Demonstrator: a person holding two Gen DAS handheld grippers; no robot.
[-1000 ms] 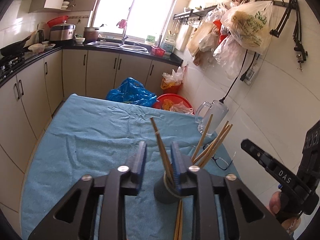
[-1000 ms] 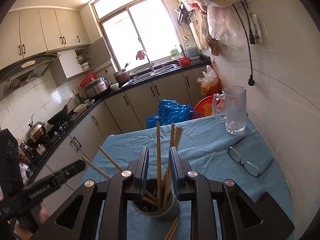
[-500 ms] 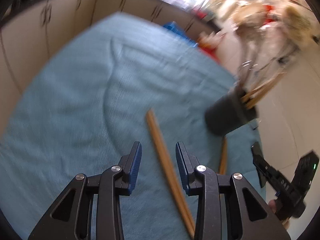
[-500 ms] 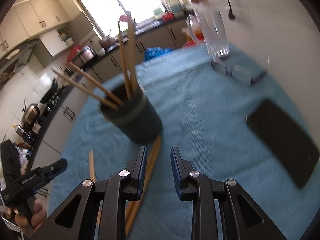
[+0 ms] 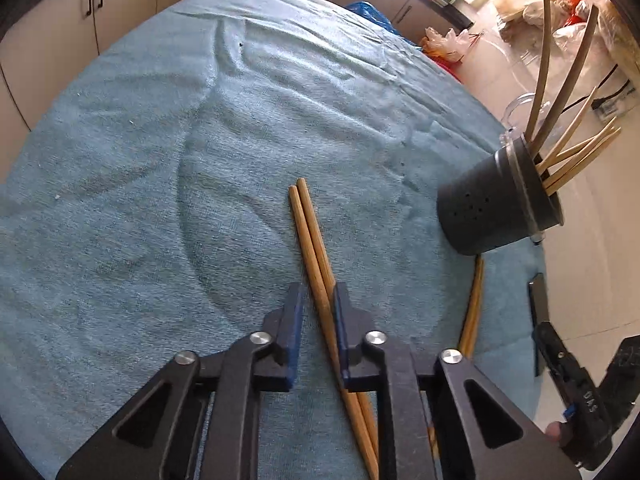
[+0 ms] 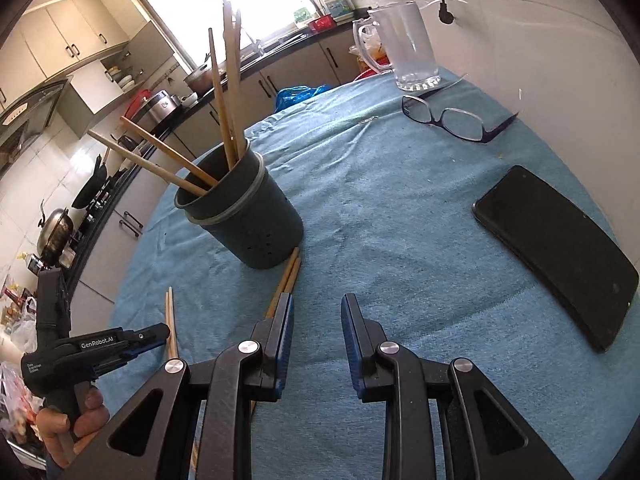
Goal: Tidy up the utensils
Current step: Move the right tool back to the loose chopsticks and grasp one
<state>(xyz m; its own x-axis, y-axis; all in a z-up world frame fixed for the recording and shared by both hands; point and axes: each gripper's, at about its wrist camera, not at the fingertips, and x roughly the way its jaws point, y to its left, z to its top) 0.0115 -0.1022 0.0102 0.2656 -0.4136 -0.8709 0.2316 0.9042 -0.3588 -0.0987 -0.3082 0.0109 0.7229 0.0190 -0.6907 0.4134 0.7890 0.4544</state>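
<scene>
A dark round holder (image 5: pixel 500 204) with several wooden chopsticks stands on the blue cloth; it also shows in the right wrist view (image 6: pixel 248 216). A pair of chopsticks (image 5: pixel 312 236) lies flat on the cloth and runs between the fingers of my left gripper (image 5: pixel 317 312), which is open around it, low over the cloth. A second pair (image 6: pixel 286 280) lies by the holder's base, beside the left finger of my right gripper (image 6: pixel 316 320), which is open and empty. The second pair also shows in the left wrist view (image 5: pixel 474 300).
A black phone (image 6: pixel 556 252) lies to the right, purple glasses (image 6: pixel 452 120) and a glass mug (image 6: pixel 408 52) farther back near the white wall. The blue cloth (image 5: pixel 160 160) covers the table. Kitchen cabinets stand beyond the far edge.
Both grippers dropped from above the holder down toward the cloth. My left gripper now straddles the lying pair of chopsticks and its jaws have narrowed. My right gripper sits beside the second pair.
</scene>
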